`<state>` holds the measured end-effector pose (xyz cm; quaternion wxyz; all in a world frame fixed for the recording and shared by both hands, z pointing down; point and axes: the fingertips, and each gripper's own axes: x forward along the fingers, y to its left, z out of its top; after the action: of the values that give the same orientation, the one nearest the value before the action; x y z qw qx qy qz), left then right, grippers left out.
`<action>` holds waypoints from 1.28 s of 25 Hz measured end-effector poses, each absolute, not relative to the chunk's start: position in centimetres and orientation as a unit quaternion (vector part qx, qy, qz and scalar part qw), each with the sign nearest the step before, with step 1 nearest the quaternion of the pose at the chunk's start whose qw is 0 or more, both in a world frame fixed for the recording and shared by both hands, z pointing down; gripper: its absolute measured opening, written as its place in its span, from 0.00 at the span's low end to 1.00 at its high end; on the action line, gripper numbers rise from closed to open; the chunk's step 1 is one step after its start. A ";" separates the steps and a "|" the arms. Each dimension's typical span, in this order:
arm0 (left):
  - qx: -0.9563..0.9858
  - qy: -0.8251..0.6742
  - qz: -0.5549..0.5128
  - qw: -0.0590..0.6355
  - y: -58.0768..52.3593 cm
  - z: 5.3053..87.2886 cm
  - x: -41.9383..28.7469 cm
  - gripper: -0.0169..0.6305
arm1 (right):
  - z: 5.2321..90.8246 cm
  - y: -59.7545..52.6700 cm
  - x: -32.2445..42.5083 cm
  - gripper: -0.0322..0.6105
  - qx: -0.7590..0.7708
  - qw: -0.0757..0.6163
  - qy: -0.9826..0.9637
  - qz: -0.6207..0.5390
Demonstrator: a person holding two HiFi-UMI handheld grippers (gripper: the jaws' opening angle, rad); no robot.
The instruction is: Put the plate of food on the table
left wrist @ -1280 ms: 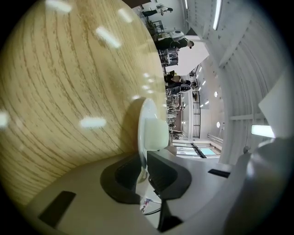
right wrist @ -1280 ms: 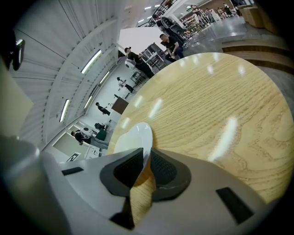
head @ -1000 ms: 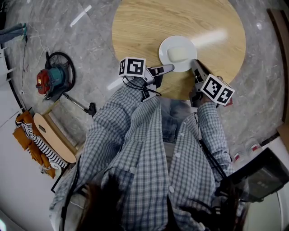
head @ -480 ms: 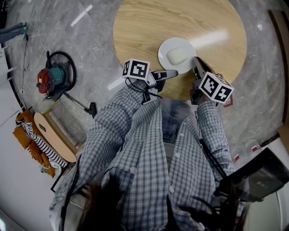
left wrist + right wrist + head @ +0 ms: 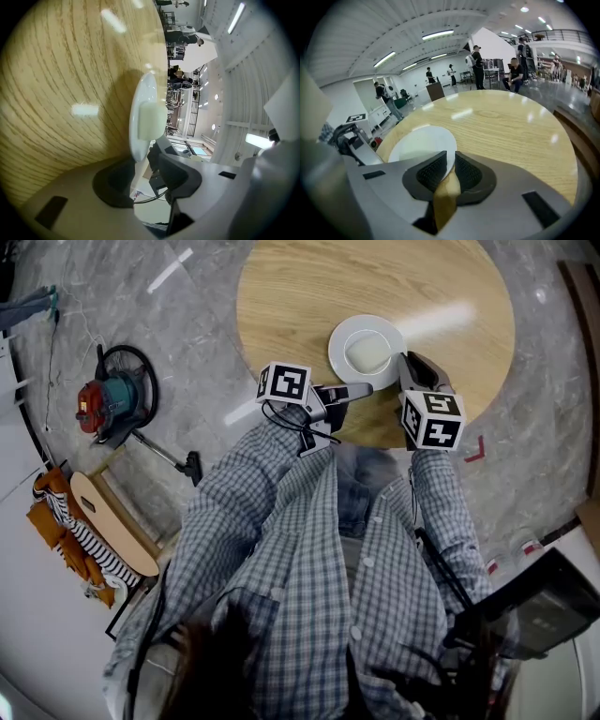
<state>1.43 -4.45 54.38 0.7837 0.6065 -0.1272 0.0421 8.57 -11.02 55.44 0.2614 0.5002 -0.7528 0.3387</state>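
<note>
Clamping the rim of the white plate point(image 5: 367, 324), the right gripper point(image 5: 405, 362) reaches in over the near edge of the round wooden table point(image 5: 309, 287); in its own view the 2 ribbed black pads stand narrow, with only the thin edge of the plate between them. That plate lies over the near part of the table, a little toward the table's right side, and carries 1 pale block of food point(image 5: 368, 354) at its middle. Whether its base rests on the table or hangs just above it cannot be told, though a soft shadow falls on the wood beside it. At the same near edge of the table, the left gripper point(image 5: 356, 390) points across the wood toward the plate; its 2 jaws stand well apart and hold nothing, and in its own view the plate's rim sits just ahead of the gap. Each gripper's marker cube hangs just off the table's near edge, above the person's checked sleeves point(image 5: 281, 521). Well to the left of the table, a red-and-teal machine point(image 5: 101, 404) stands on the grey marbled floor point(image 5: 187, 324). Beyond the table's far edge, the right gripper view shows several people standing in a bright hall.
</note>
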 end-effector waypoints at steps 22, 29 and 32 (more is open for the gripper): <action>0.586 -0.119 0.006 0.802 -4.6 54.3 1.2 0.25 | 53.0 -3.0 2.1 0.12 0.206 0.508 -0.831 -0.091; 0.583 -0.118 0.003 0.804 -4.6 54.4 1.1 0.25 | 54.7 -2.3 1.8 0.12 0.179 0.564 -0.786 -0.177; 0.581 -0.118 0.001 0.805 -4.7 54.3 1.0 0.25 | 55.0 -2.8 2.1 0.12 0.177 0.573 -0.776 -0.194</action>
<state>1.01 -4.67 54.34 0.8050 0.5815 -0.1180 0.0010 2.05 -2.77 54.97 0.5732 0.1770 -0.7762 -0.1941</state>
